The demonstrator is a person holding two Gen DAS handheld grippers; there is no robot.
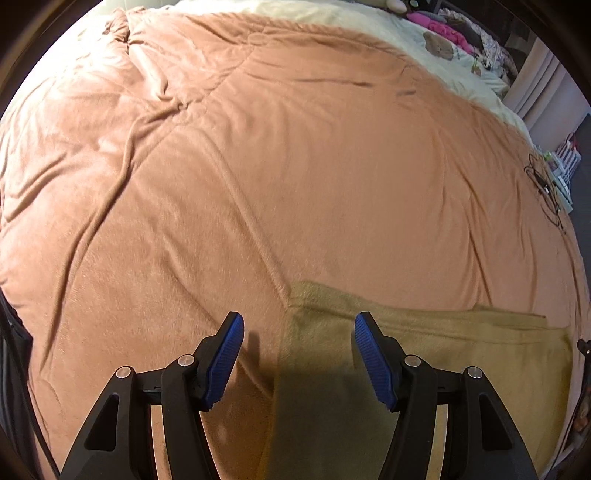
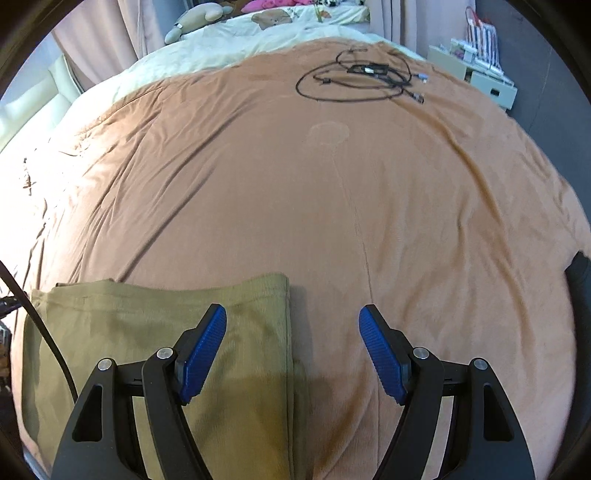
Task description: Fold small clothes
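An olive-tan garment lies flat and folded on the peach blanket, at the near edge of the bed. In the left wrist view my left gripper hovers over the garment's left edge, open, with nothing between its blue pads. The same garment fills the lower left of the right wrist view. There my right gripper hangs open above the garment's right edge, its left pad over the cloth and the other pad over the blanket.
A coil of black cables lies on the far part of the blanket. A cream sheet with pillows and pink items sits at the head of the bed. A shelf with boxes stands beyond the right side. Curtains hang behind.
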